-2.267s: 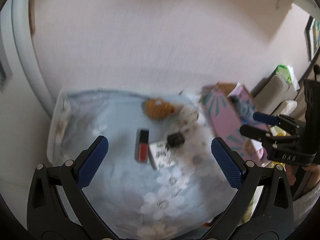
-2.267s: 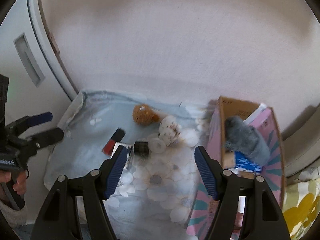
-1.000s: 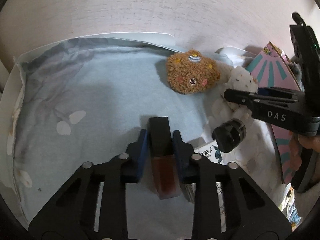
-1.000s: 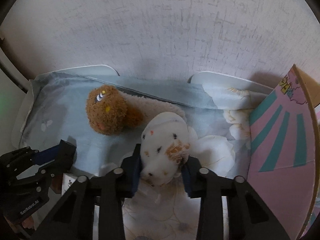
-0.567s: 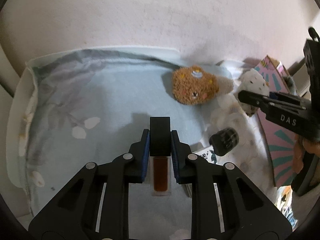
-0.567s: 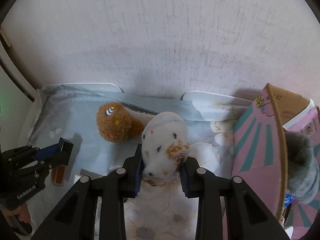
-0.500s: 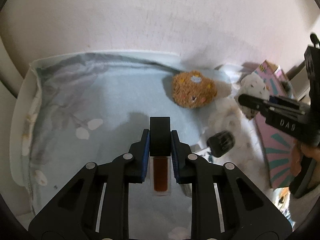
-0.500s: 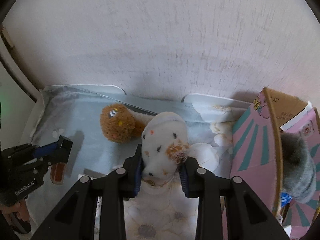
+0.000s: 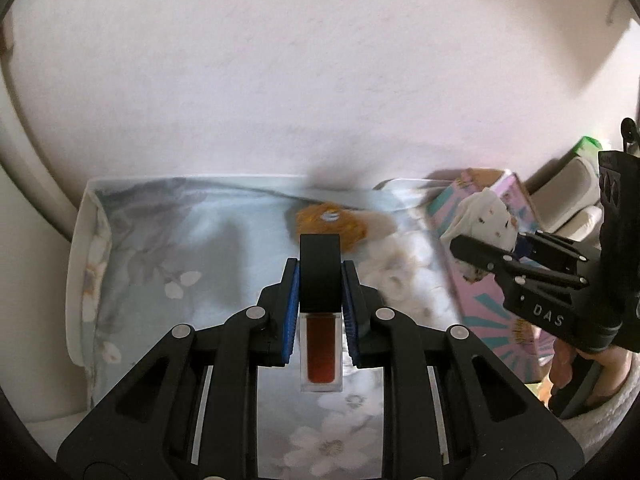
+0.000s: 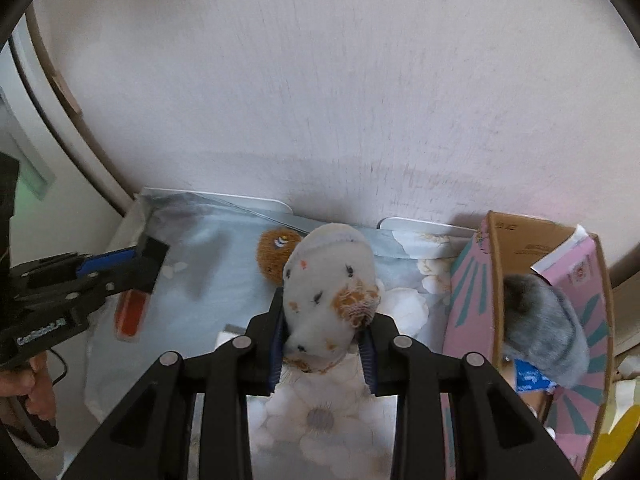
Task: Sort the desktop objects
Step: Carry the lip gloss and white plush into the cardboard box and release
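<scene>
My left gripper [image 9: 320, 276] is shut on a lip gloss tube [image 9: 321, 344] with a black cap and dark red body, held above the floral blue cloth [image 9: 192, 264]. The same tube [image 10: 130, 316] and left gripper [image 10: 132, 264] show at the left of the right wrist view. My right gripper [image 10: 325, 320] is shut on a white plush toy [image 10: 328, 280] with orange and black spots, lifted off the cloth. That plush [image 9: 486, 220] and the right gripper [image 9: 472, 250] appear at the right of the left wrist view. A brown plush [image 9: 332, 222] lies on the cloth near the wall.
A pink cardboard box [image 10: 472, 280] with teal rays stands open at the right, holding a grey furry item [image 10: 548, 328] and blue packet. A white card [image 10: 228, 334] lies on the cloth [image 10: 208, 256]. The wall [image 9: 320, 80] is close behind. A person's hand [image 10: 36, 392] holds the left gripper's handle.
Both grippers closed on their objects and rose: the lip gloss and the white plush left the cloth, and the tabletop now looks farther away in both views.
</scene>
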Action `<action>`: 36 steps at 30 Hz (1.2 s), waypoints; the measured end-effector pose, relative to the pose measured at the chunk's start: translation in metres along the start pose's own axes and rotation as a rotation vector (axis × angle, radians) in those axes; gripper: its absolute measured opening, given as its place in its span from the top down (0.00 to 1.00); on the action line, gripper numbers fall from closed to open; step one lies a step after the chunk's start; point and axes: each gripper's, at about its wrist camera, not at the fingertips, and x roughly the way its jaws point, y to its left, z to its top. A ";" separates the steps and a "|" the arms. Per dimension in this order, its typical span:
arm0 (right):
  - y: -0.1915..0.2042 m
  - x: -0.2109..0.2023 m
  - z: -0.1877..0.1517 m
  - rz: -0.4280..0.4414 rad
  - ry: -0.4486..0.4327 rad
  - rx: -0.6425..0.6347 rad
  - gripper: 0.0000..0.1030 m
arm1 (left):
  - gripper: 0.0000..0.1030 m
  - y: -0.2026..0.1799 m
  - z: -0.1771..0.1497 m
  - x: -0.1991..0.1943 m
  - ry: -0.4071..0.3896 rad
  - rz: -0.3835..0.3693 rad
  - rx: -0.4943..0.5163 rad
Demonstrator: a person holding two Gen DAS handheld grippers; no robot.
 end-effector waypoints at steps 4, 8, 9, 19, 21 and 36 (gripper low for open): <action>0.004 -0.023 0.000 0.013 -0.012 0.015 0.72 | 0.83 -0.023 0.008 -0.015 0.001 -0.050 0.026; 0.003 -0.039 -0.001 -0.014 -0.028 0.005 0.72 | 0.83 -0.055 0.015 -0.022 0.005 -0.078 0.082; -0.001 -0.045 -0.003 -0.022 -0.034 0.008 0.72 | 0.83 -0.063 0.017 -0.023 0.007 -0.090 0.094; -0.064 -0.099 -0.027 -0.132 -0.077 0.094 0.72 | 0.83 -0.139 0.029 -0.026 0.006 -0.193 0.192; -0.080 -0.109 -0.035 -0.151 -0.078 0.113 0.72 | 0.83 -0.155 0.029 -0.023 0.010 -0.210 0.213; -0.157 -0.123 -0.105 -0.190 -0.040 0.208 0.72 | 0.83 -0.260 -0.002 0.029 0.088 -0.304 0.290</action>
